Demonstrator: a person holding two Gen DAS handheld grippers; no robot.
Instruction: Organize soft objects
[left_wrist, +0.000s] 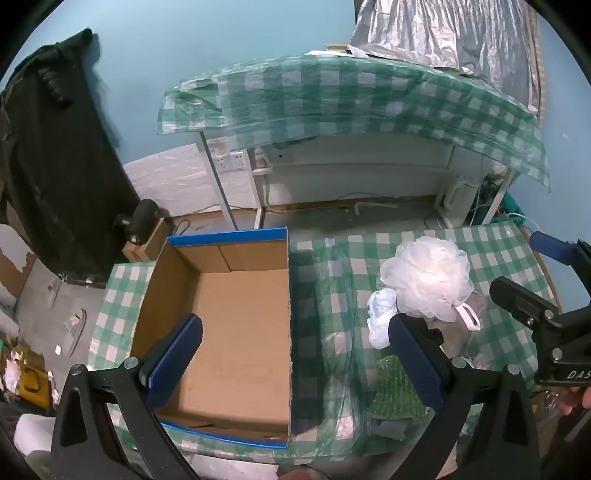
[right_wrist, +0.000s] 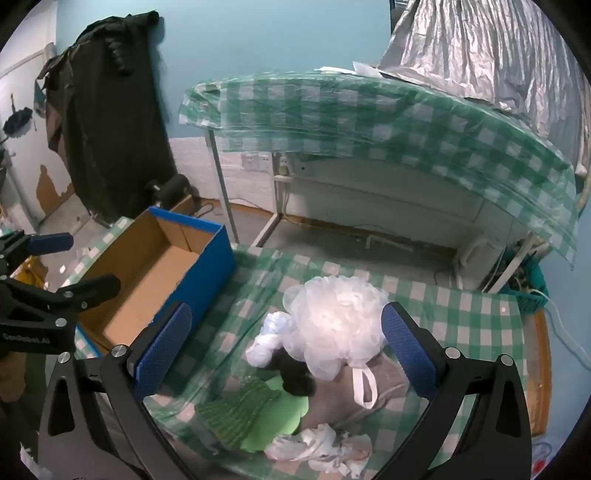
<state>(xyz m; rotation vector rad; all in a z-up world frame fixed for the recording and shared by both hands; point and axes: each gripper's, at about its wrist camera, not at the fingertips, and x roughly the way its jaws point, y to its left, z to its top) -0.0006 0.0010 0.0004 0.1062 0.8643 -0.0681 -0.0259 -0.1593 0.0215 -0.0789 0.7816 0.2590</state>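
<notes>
An open cardboard box with blue edges sits empty on the checked table; it also shows in the right wrist view. A pile of soft things lies to its right: a white mesh bath pouf, a crumpled white plastic bag, a black cloth, a green knitted piece, a grey cloth. The pouf also shows in the left wrist view. My left gripper is open over the box's right wall. My right gripper is open and empty above the pile.
A second table with a green checked plastic cover stands behind, with wall sockets and cables under it. A black garment hangs at the left. A white kettle and a teal basket stand on the floor at right.
</notes>
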